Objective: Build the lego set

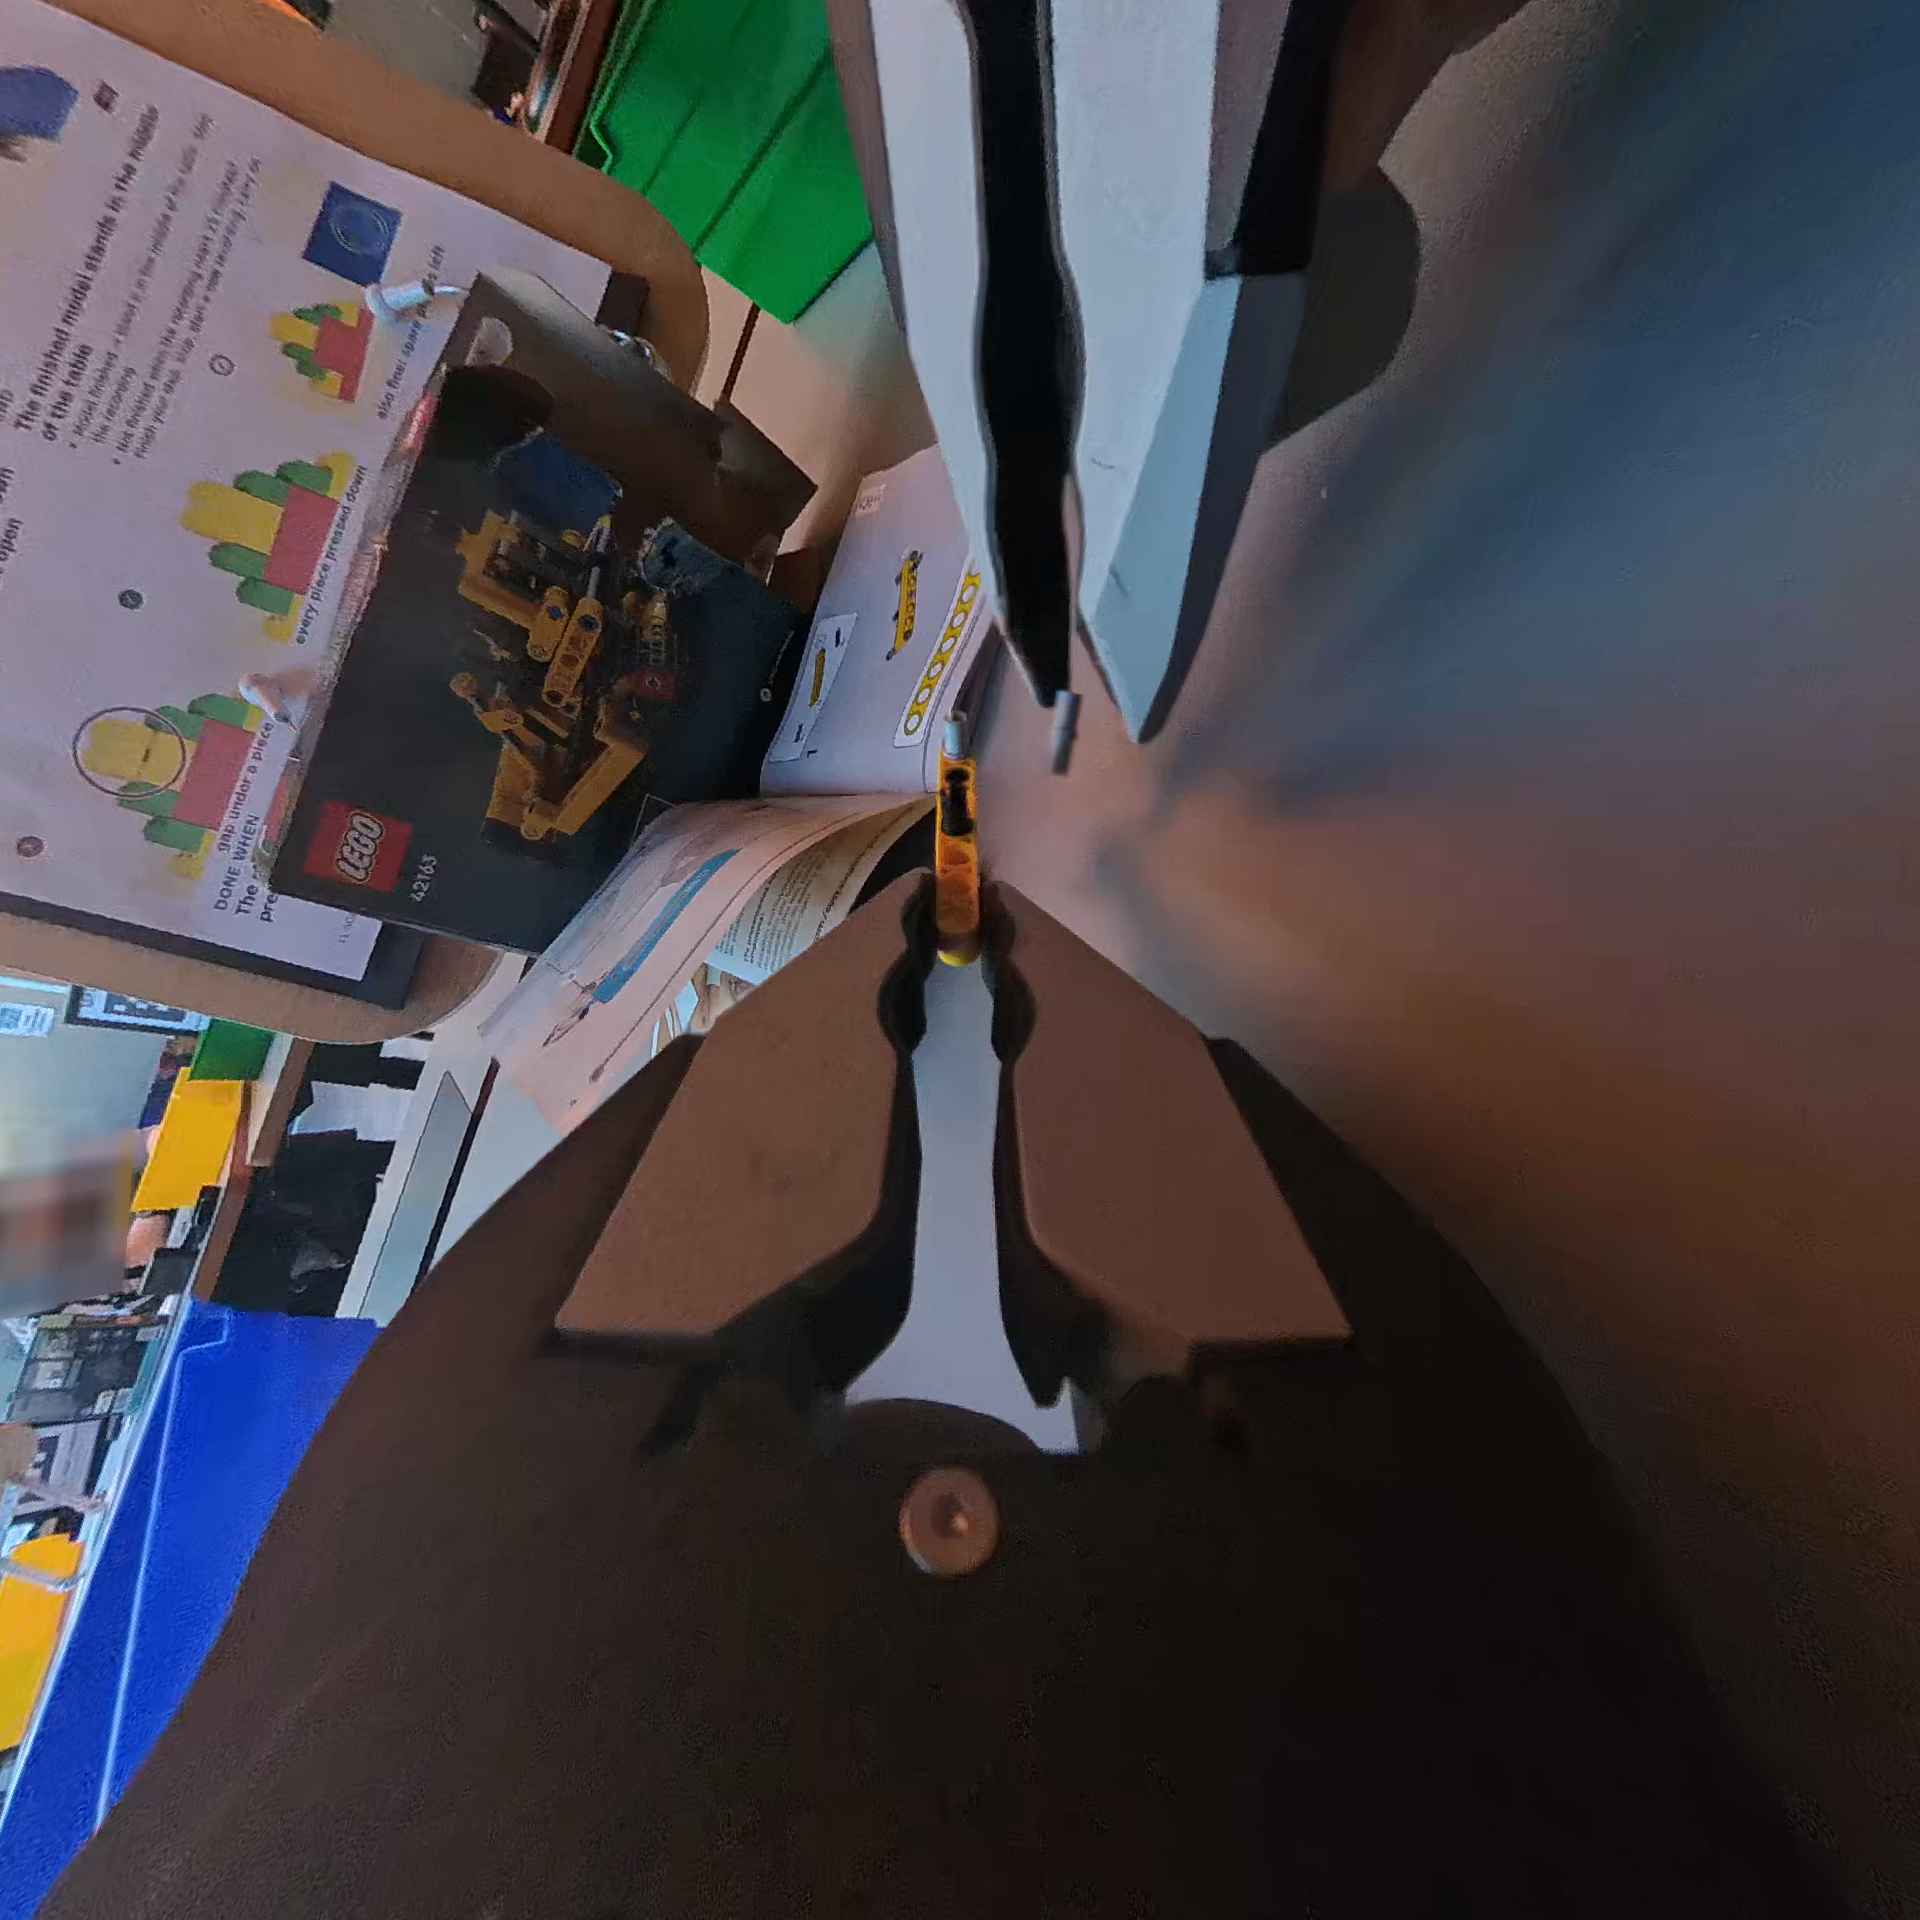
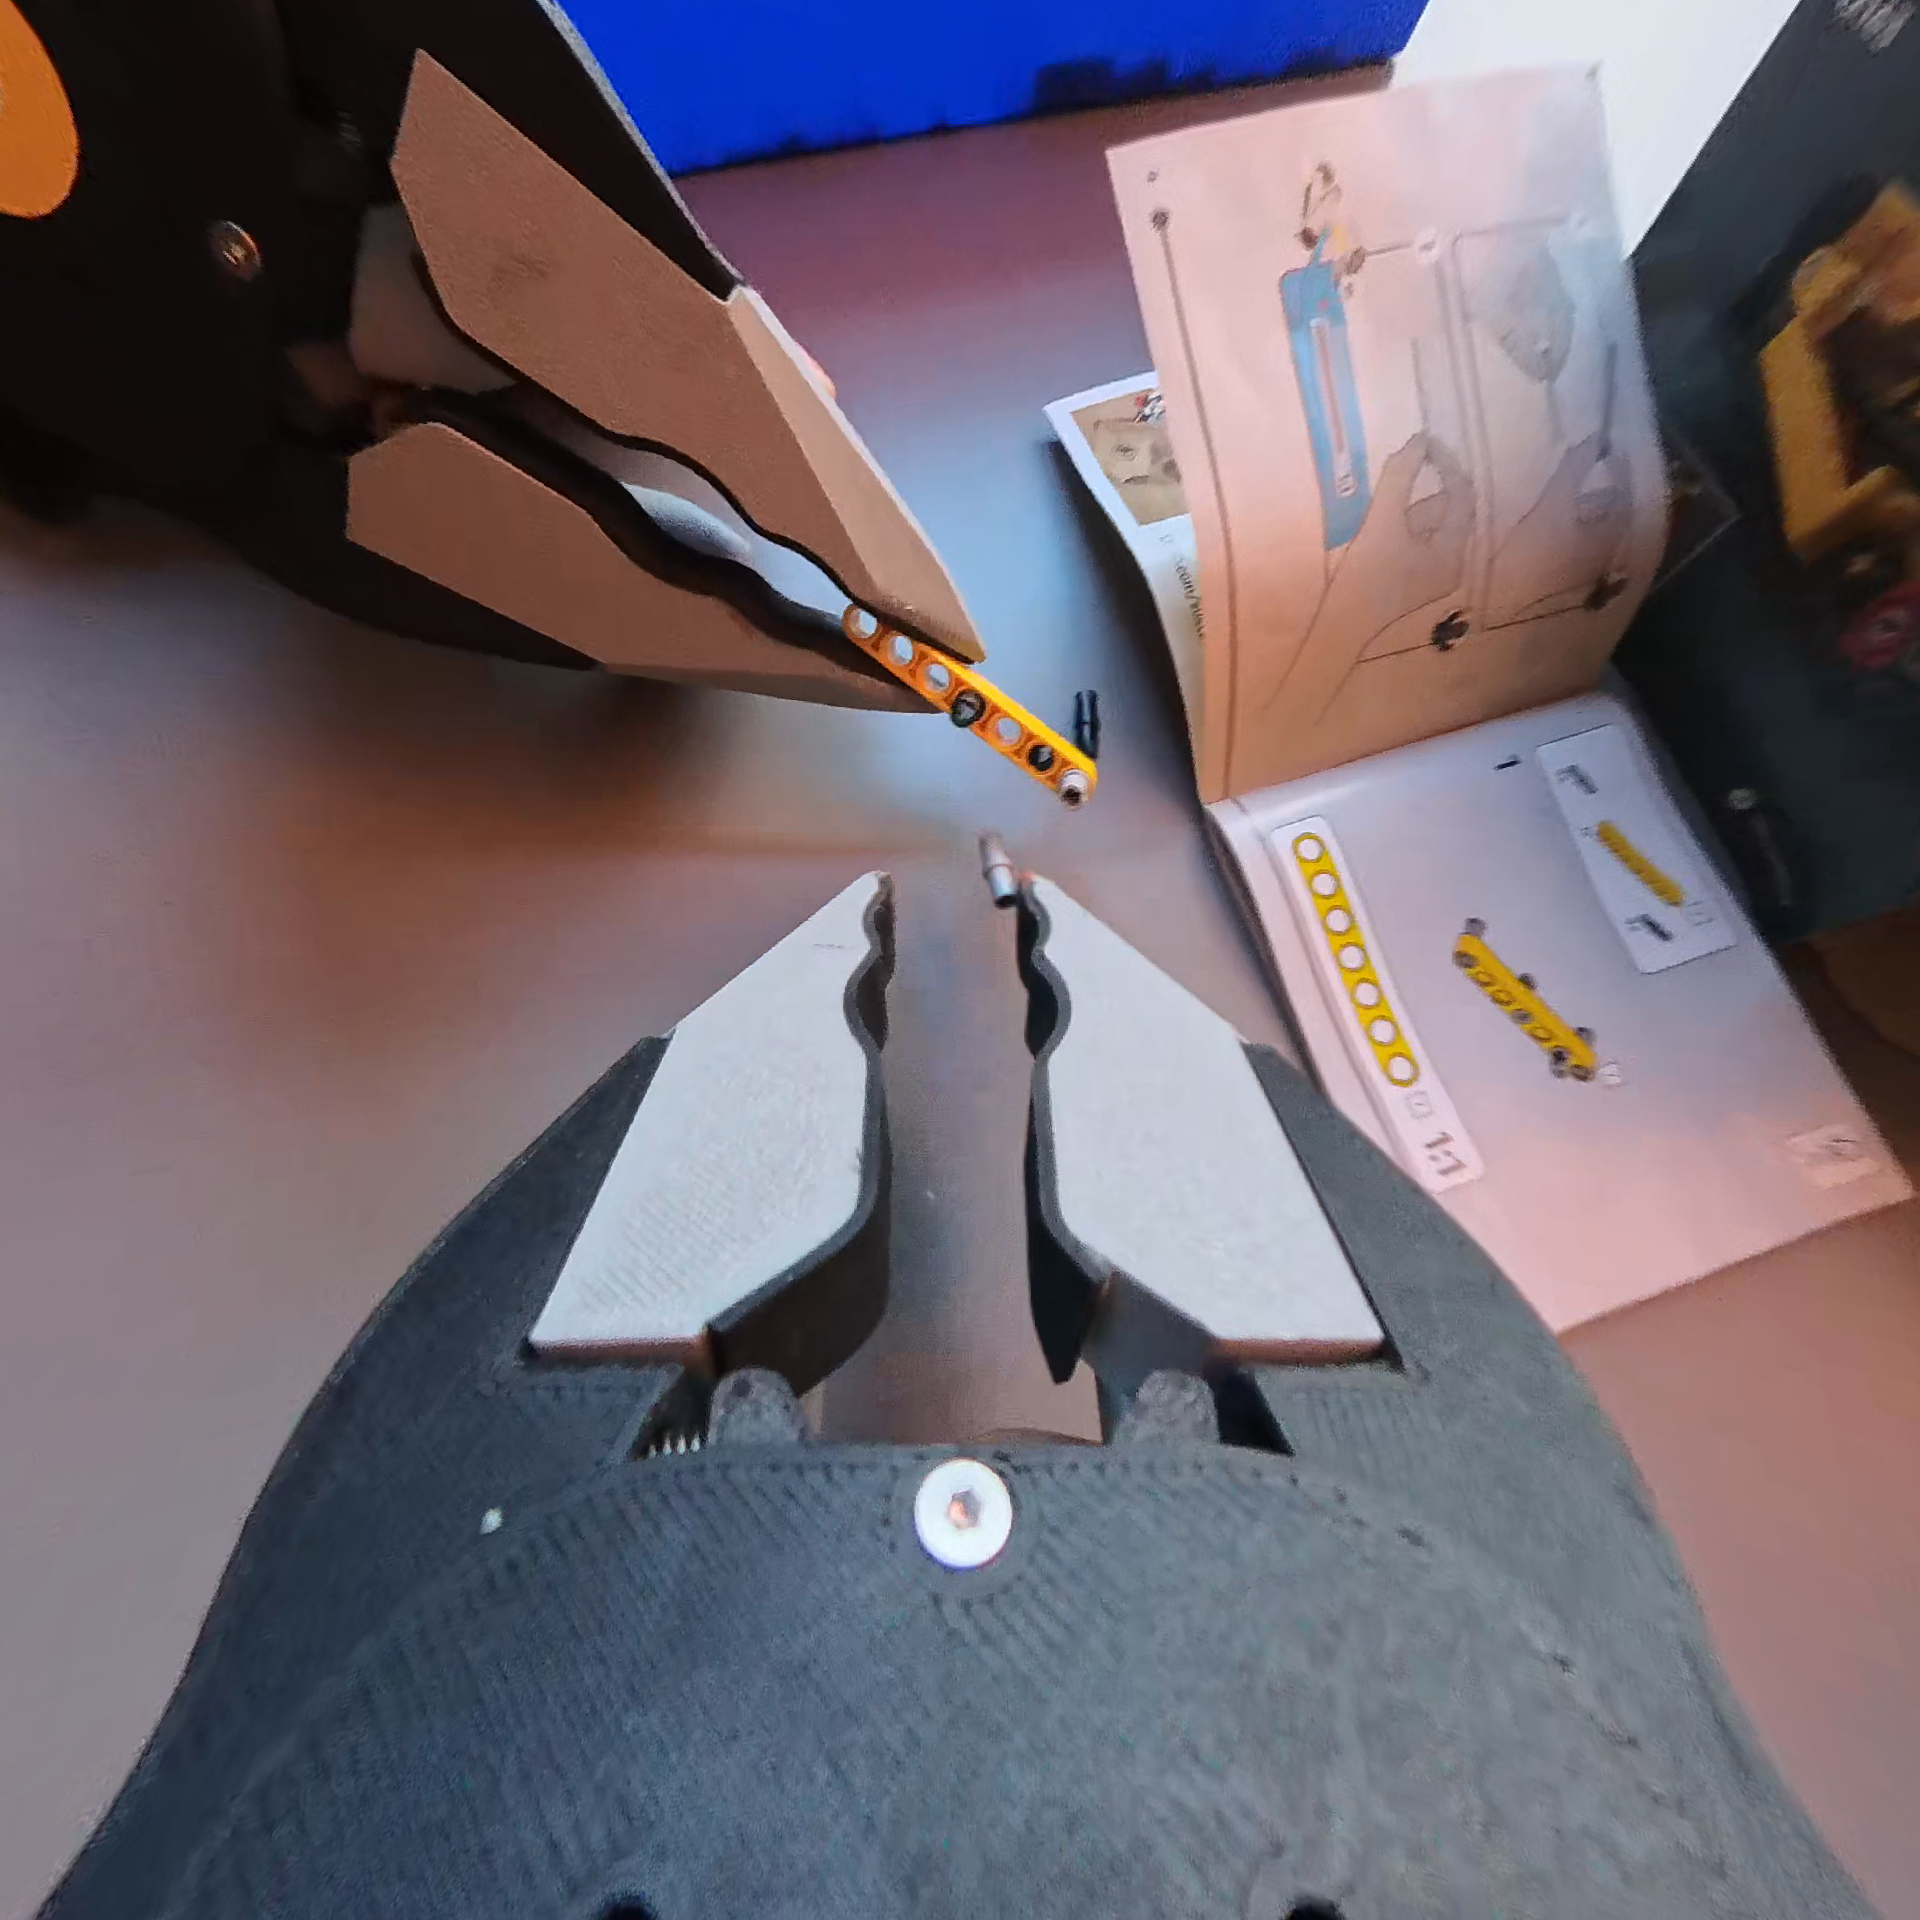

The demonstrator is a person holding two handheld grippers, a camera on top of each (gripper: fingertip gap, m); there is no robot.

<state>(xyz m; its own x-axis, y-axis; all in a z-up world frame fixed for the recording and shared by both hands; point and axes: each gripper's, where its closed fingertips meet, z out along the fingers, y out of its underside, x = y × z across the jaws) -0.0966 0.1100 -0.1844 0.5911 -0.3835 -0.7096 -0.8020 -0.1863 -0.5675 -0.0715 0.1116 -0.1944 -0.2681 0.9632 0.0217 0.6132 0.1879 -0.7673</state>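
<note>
My left gripper (image 1: 956, 899) is shut on a yellow beam with holes (image 1: 956, 831), held by one end with the rest sticking out past the fingertips. In the right wrist view the left gripper (image 2: 935, 665) comes in from the upper left, and the beam (image 2: 971, 709) carries black pins and a grey pin at its free end. My right gripper (image 2: 954, 883) is open, just short of the beam's free end. A small grey pin (image 2: 997, 873) sits against its right fingertip; I cannot tell whether it rests on the table. The pin also shows in the left wrist view (image 1: 1065, 727).
A loose black pin (image 2: 1086, 715) lies on the dark table (image 2: 416, 935) beyond the beam. The open instruction booklet (image 2: 1558, 1039) lies to the right, with the set's box (image 2: 1818, 468) behind it. A blue bin (image 2: 935, 62) stands at the far edge. A printed sheet on a board (image 1: 156, 416) and a green bin (image 1: 748, 135) show in the left wrist view. Both grippers' tips are close together, under 4 cm apart.
</note>
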